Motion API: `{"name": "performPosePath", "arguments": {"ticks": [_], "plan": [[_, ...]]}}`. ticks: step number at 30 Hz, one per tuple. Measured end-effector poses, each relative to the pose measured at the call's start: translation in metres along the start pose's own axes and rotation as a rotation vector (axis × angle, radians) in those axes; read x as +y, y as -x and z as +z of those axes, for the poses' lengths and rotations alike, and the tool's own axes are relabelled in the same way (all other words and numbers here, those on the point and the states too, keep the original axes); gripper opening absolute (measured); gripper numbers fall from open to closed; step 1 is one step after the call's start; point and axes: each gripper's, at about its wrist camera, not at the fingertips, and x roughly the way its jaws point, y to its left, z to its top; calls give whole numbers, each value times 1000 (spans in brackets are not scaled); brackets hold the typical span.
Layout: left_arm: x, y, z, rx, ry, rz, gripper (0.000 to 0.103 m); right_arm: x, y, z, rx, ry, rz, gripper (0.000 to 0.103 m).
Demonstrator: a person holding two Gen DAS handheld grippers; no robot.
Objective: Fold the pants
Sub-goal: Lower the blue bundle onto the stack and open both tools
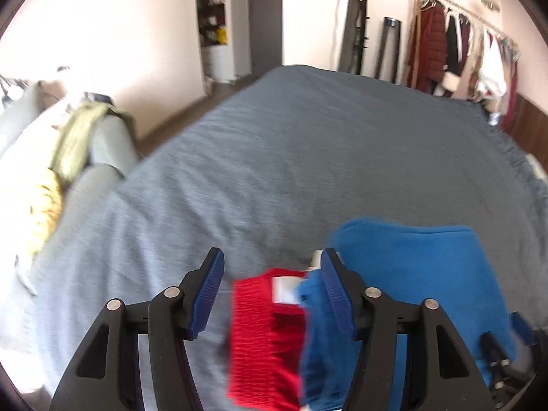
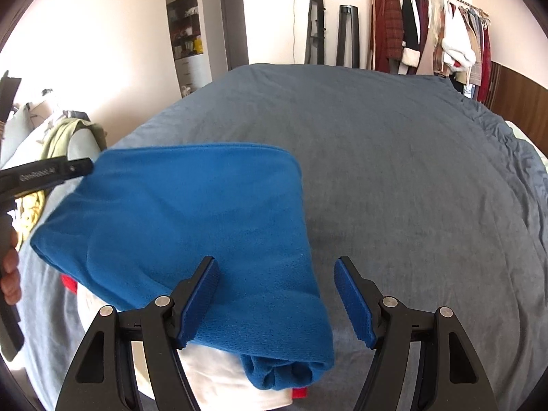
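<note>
The left wrist view is smeared by motion blur. The folded blue pants (image 2: 191,226) are laid on the grey bedspread (image 2: 411,178), their red waistband (image 1: 267,339) half hidden. The left gripper (image 1: 270,291) and right gripper (image 2: 275,299) are held spread above them, nothing grasped.

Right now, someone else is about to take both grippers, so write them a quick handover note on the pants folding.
Left gripper: open, holding nothing, over the red waistband end of the pile.
Right gripper: open, holding nothing, jaws either side of the blue pants at their near end.
The blue pants lie folded in a compact stack on the grey bedspread, on top of a white garment with red trim.
Done: the blue pants look folded over at least once.
Left: probably a final fold or smoothing; the bunched near end looks untidy. Whether the white garment needs folding, I cannot tell.
</note>
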Motion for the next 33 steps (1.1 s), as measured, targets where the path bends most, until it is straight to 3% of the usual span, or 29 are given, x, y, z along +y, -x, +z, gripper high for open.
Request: {"name": "performPosePath", "arguments": {"ticks": [2, 5, 10, 15, 20, 26, 33], "plan": [[0, 17, -2, -32, 4, -17, 56, -2, 2, -1, -5, -1, -15, 70], [-7, 49, -6, -75, -20, -7, 57, -9, 16, -3, -48, -20, 30, 70], [-36, 107, -28, -127, -87, -44, 66, -27, 47, -4, -144, -52, 93, 71], [-75, 132, -57, -136, -148, -69, 73, -49, 71, -7, -171, -68, 114, 79], [-107, 141, -94, -136, -150, -110, 77, -68, 86, -20, -193, -20, 68, 87], [-130, 155, -133, -155, -108, -183, 78, -97, 99, -47, -226, -14, 38, 87], [-156, 201, -169, -216, -141, -195, 84, -127, 135, -79, -261, -36, 1, 87]]}}
